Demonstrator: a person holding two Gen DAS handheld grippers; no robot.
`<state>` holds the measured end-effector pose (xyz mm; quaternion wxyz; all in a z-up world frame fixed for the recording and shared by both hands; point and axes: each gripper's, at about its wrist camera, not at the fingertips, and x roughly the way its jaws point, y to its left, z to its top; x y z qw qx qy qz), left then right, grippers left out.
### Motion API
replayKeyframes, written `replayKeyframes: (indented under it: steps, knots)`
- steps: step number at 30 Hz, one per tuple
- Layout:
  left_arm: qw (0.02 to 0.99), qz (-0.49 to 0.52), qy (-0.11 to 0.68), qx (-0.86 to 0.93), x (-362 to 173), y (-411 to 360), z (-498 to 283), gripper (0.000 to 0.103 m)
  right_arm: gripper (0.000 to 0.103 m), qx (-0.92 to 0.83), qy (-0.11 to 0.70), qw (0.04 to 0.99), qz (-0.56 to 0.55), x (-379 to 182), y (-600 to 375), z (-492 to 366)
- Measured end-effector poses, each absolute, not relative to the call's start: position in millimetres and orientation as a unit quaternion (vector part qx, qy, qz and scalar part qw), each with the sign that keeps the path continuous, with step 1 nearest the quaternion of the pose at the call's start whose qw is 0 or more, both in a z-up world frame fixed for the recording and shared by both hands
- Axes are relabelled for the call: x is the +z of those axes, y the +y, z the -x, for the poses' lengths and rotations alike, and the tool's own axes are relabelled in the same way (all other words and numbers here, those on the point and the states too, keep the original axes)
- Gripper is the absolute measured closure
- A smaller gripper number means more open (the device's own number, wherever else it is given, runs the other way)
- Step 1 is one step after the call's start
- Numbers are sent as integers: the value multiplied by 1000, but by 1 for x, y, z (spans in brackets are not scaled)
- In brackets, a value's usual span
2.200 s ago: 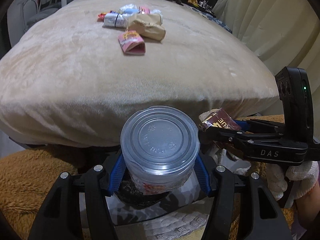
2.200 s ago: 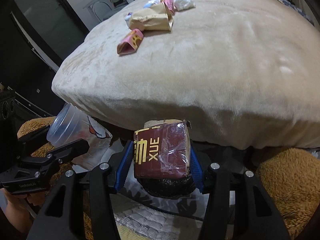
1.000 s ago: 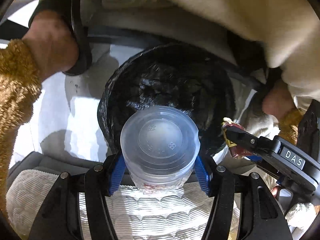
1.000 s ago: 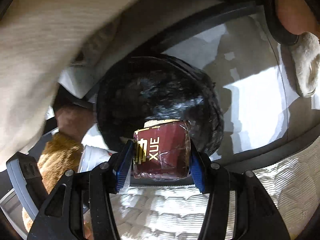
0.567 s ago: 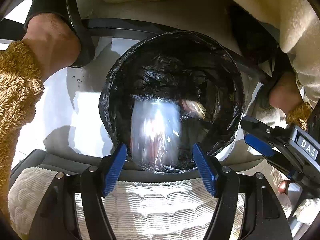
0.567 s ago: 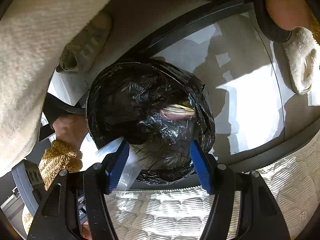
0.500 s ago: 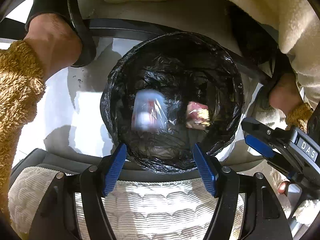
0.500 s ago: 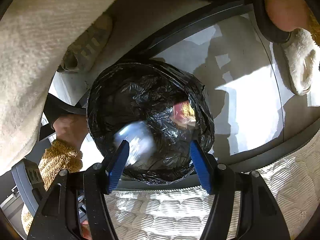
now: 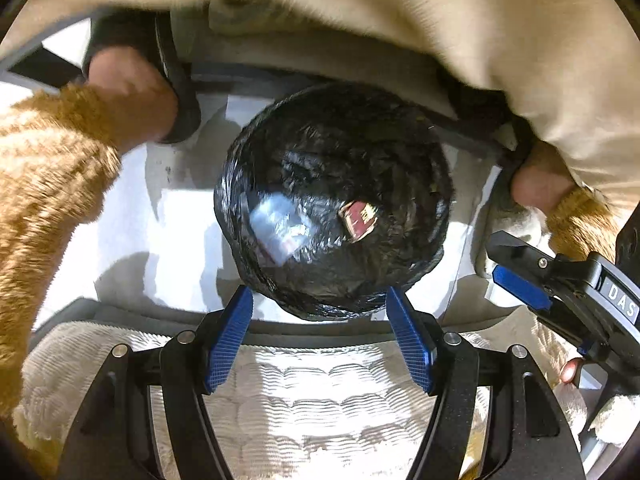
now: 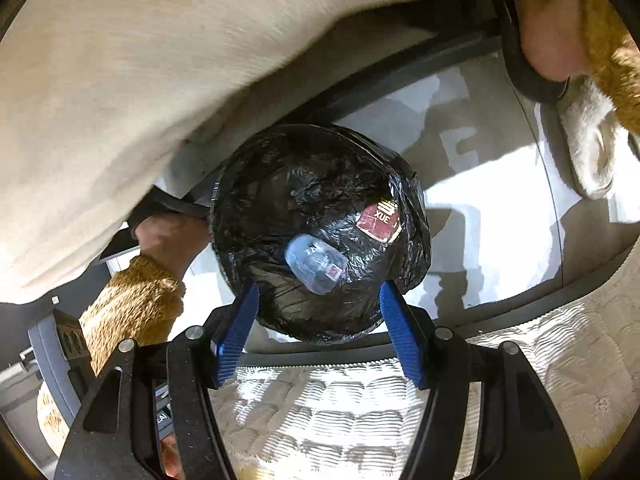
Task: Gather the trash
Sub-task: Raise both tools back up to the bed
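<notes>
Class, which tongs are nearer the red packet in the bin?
Right. The right tongs hover on the side of the red packet; the left tongs hover beyond the clear cup, farther off.

- The mouth of the black-lined bin (image 9: 404, 280) lies open from above, with nothing across it.
- Inside, a clear plastic cup (image 10: 316, 264) lies on its side and a red packet (image 10: 380, 220) rests toward the right; dark liner shows bare on the far side.
- The beige bed cover (image 9: 440, 20) overhangs the bin's far edge and closes that side.
- A foot in a dark slipper (image 9: 132, 96) stands left of the bin, another (image 9: 540, 184) right of it.
- Sunlit floor (image 10: 492, 220) right of the bin is bare.
- The quilted mat (image 9: 320, 412) lies near, under both grippers.
- The left gripper (image 9: 320, 332) and right gripper (image 10: 318, 332) hang over the near rim, jaws apart and empty.
</notes>
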<state>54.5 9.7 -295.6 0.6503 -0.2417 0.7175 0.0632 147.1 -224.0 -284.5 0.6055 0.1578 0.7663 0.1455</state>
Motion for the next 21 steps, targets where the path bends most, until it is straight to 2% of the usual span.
replayKeyframes:
  steps: [10, 21]
  knots:
    - [758, 196, 620, 49, -211, 1, -34, 36, 40, 203, 691, 681, -132, -214, -240, -132]
    - [856, 176, 484, 46, -123, 21, -21, 36, 40, 327, 541, 768, -102, -114, -241, -124]
